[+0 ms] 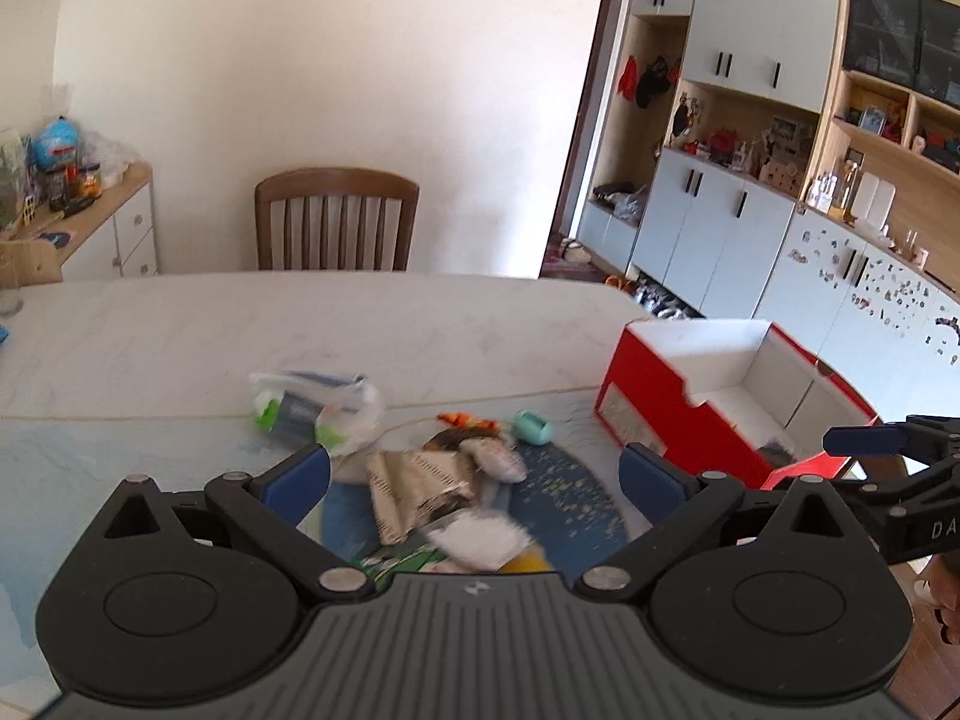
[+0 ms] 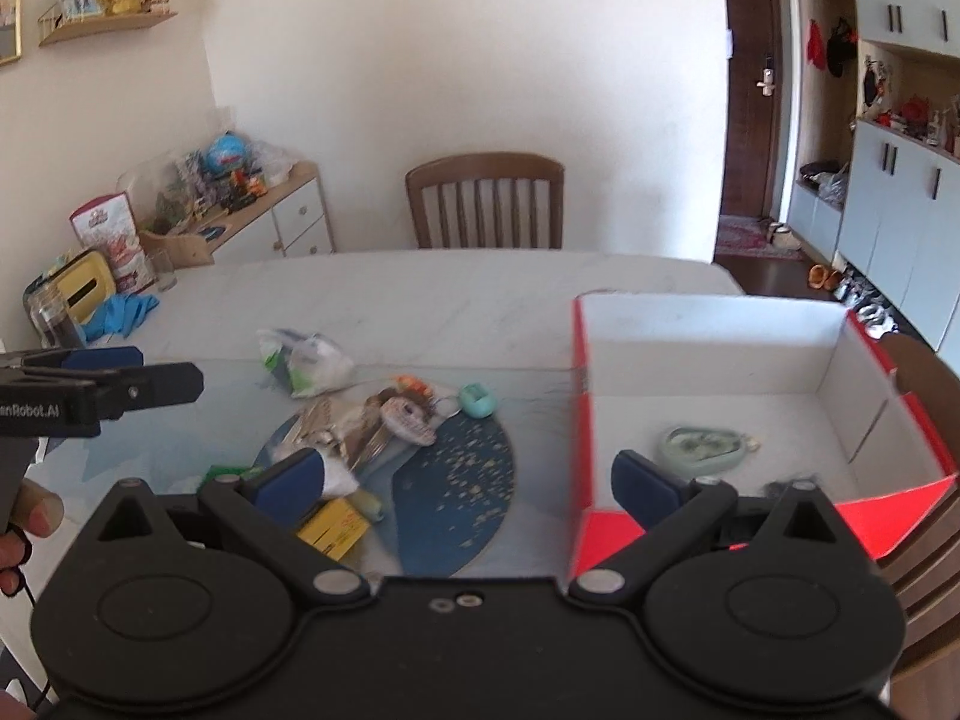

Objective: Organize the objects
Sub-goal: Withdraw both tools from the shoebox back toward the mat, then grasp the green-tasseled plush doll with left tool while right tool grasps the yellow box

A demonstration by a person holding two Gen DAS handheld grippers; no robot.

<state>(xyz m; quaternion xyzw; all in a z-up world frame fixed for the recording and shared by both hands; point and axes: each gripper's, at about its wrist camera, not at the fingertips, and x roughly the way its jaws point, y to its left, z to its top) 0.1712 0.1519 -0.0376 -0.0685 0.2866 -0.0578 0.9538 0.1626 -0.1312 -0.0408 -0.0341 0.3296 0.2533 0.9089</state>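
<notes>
Your left claw (image 1: 474,471): black plastic arms, blue rubbery pads, spread wide, gripping nothing, above the clutter. Your right claw (image 2: 468,477): same build, equally wide, empty.

Worktop (image 2: 420,294): pale marbled stone, smooth, partly covered by a glossy blue printed mat (image 2: 468,468).

On the mat, in a loose heap: crinkled clear plastic bag (image 2: 306,363) with green contents; knitted brown-and-white soft item (image 2: 408,417); rounded teal case (image 2: 478,401); flat yellow carton (image 2: 333,531); crumpled printed foil (image 1: 414,492), blurred.

Red cardboard box (image 2: 708,324), white inside, open-topped, just right of the mat, holding an oval pale-green case (image 2: 702,447).
</notes>
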